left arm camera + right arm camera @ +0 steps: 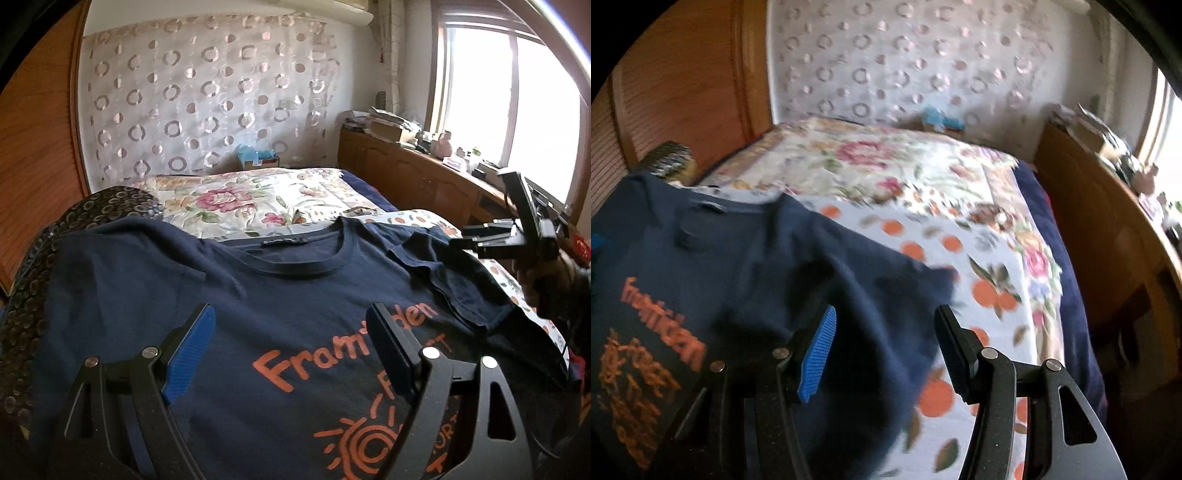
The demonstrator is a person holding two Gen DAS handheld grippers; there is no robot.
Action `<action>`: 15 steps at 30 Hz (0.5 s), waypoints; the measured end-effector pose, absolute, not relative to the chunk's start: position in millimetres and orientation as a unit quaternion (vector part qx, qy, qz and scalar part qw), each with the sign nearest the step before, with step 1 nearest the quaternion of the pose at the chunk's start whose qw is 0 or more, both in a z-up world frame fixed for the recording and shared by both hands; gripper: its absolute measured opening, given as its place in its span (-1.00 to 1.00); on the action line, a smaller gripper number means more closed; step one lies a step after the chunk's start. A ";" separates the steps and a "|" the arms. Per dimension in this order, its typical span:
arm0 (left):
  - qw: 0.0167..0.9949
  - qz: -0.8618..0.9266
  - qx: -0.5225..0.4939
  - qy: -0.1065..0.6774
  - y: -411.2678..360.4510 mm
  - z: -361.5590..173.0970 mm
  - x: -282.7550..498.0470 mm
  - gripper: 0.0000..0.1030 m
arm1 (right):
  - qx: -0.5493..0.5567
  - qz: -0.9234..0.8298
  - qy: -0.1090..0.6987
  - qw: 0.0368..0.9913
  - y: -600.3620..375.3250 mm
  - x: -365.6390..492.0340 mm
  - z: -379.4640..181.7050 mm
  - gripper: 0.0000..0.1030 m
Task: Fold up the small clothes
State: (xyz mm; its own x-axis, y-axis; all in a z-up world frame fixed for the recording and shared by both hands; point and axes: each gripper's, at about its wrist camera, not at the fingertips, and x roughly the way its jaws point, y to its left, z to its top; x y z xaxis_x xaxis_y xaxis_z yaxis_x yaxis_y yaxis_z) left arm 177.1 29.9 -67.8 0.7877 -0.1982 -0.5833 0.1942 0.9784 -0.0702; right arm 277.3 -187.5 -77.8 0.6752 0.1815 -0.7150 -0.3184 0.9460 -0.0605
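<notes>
A navy T-shirt with orange print lies face up on the bed, collar toward the far end. Its right sleeve is folded in over the chest. My left gripper is open and empty just above the shirt's chest print. My right gripper is open and empty above the shirt's right sleeve; it also shows in the left wrist view at the shirt's right shoulder, held by a hand. The right wrist view is blurred.
A sheet with an orange fruit print covers the bed under the shirt. A floral quilt lies beyond the collar. A dark patterned cloth lies left. A wooden cabinet with clutter stands right, below a window.
</notes>
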 end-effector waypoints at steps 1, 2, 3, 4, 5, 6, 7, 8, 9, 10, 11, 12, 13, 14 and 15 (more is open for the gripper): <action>0.945 -0.099 -0.003 0.310 32.3 -64.9 177.0 0.64 | -0.089 0.132 0.382 0.911 -188.4 280.4 -81.4 0.11; 0.946 -0.094 -0.001 0.311 35.7 -63.2 177.1 0.64 | -0.086 0.129 0.385 0.910 -189.0 283.8 -83.5 0.11; 0.946 -0.086 0.000 0.311 39.9 -61.3 176.8 0.64 | -0.080 0.128 0.387 0.910 -192.9 285.6 -81.4 0.11; 0.947 -0.080 0.001 0.312 44.4 -58.5 176.5 0.64 | -0.074 0.128 0.388 0.910 -193.2 288.8 -83.5 0.11; 0.947 -0.074 0.001 0.312 48.7 -55.3 175.9 0.64 | -0.072 0.126 0.391 0.909 -192.0 291.4 -82.9 0.11; 0.948 -0.067 0.002 0.311 54.4 -51.8 175.0 0.64 | -0.072 0.126 0.393 0.908 -191.5 293.3 -82.9 0.11; 0.948 -0.060 0.003 0.311 58.7 -49.5 174.3 0.64 | -0.071 0.127 0.392 0.908 -190.1 294.8 -83.4 0.11; 0.949 -0.052 0.006 0.311 64.4 -45.7 174.2 0.64 | -0.071 0.129 0.392 0.908 -189.9 294.4 -81.4 0.11; 0.950 -0.040 0.011 0.311 70.9 -42.1 173.4 0.64 | -0.071 0.131 0.391 0.908 -188.3 294.8 -81.4 0.11; 0.950 -0.027 0.014 0.311 77.0 -39.7 174.6 0.64 | -0.072 0.133 0.389 0.909 -187.6 294.2 -80.8 0.11; 0.950 -0.016 0.015 0.311 83.9 -36.9 174.9 0.64 | -0.070 0.135 0.387 0.910 -187.2 294.7 -80.8 0.11; 0.950 -0.009 0.013 0.311 90.3 -34.4 174.8 0.64 | -0.068 0.136 0.387 0.910 -189.0 296.9 -82.0 0.11; 0.951 -0.003 0.007 0.311 100.1 -31.3 175.3 0.64 | -0.068 0.137 0.386 0.910 -190.1 296.5 -81.6 0.11; 0.950 0.000 0.004 0.312 106.5 -29.4 176.2 0.64 | -0.067 0.138 0.387 0.909 -191.4 296.9 -82.3 0.11; 0.950 0.005 0.002 0.313 112.4 -27.8 177.6 0.64 | -0.065 0.139 0.387 0.909 -195.0 298.8 -85.2 0.11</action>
